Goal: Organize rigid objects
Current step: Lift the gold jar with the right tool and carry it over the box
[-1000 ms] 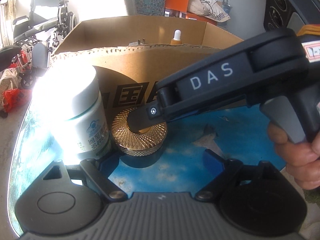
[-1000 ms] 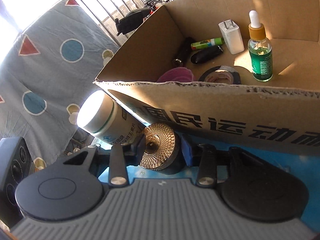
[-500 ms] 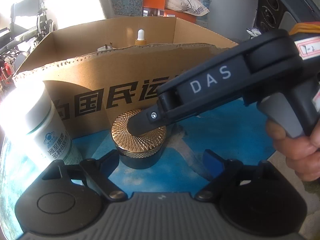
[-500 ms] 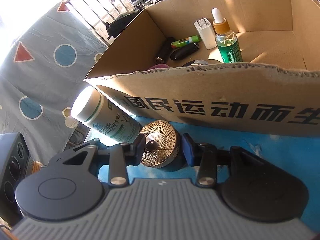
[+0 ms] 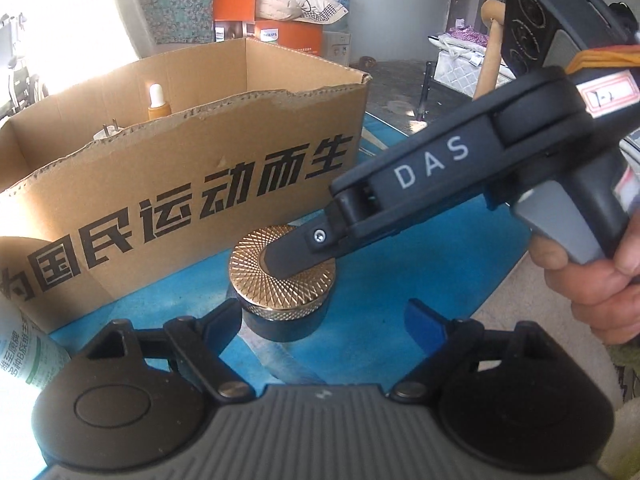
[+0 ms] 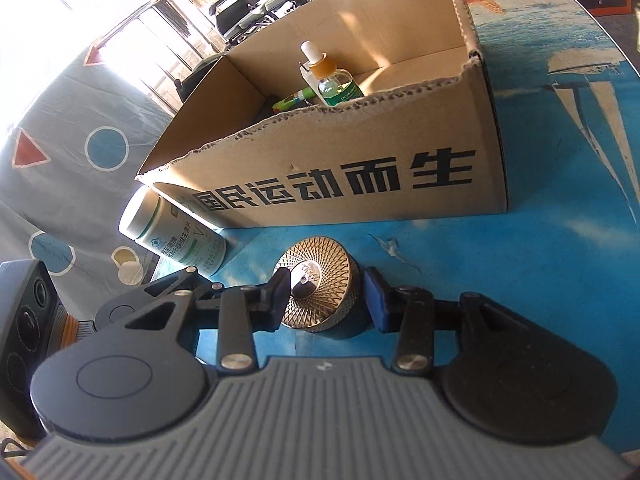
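A black jar with a gold patterned lid (image 5: 282,280) stands on the blue table in front of the cardboard box (image 5: 192,184). My right gripper (image 6: 326,298) is shut on the jar (image 6: 316,296), one pad on each side of its lid. In the left wrist view the right gripper's finger (image 5: 288,260) lies over the lid. My left gripper (image 5: 324,320) is open and empty, its left finger close beside the jar. A white pill bottle (image 6: 172,236) stands left of the jar, by the box corner.
The box holds a green dropper bottle (image 6: 334,86), a white charger (image 5: 106,134) and a green tube (image 6: 290,100). The blue printed table (image 6: 560,240) stretches right of the box. A patterned grey cloth (image 6: 80,152) hangs at left.
The jar, held by my right gripper, has slid right along the box front, away from the pill bottle. My left gripper followed to the right and stays open.
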The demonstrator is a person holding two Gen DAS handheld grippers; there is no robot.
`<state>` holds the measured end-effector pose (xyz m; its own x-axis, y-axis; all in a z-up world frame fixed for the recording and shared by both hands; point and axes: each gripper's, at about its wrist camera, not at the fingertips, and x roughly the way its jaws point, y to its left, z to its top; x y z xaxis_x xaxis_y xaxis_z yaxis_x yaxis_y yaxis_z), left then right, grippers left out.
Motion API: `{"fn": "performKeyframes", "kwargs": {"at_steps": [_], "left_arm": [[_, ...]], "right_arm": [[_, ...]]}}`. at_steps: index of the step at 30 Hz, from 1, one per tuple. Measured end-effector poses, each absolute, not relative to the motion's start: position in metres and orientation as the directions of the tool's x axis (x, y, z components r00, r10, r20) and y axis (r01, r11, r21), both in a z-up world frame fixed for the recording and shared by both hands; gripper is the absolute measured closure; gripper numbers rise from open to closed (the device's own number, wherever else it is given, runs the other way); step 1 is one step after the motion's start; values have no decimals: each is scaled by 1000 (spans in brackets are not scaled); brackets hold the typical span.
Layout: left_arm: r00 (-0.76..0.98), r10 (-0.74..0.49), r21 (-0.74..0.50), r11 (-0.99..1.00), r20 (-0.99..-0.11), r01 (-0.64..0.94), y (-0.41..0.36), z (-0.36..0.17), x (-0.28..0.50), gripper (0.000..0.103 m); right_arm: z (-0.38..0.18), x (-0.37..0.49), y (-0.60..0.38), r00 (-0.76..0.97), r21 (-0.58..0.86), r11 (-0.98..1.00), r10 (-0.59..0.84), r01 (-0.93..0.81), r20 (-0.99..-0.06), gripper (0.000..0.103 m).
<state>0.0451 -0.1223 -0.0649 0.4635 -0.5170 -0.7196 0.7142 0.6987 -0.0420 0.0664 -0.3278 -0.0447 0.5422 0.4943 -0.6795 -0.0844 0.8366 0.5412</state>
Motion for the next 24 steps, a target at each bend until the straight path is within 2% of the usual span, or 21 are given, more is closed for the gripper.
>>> {"fn": "performKeyframes", "kwargs": {"at_steps": [8,20,24], "left_arm": [[505,-477,8,721,-719,693,-124,-65,59,18],[520,-445,39,731,-729,681,-135,-73,68,46],[518,-451,17,743,-726,670,-136,-73,77,46]], "right_arm": [[-49,61,-338,549,567,822,497,-50,-673,63],[-52,67,-333,542,582,812,510,-48,-667,60],[-54,68,-334,540,595,803,519,-41,-663,59]]}}
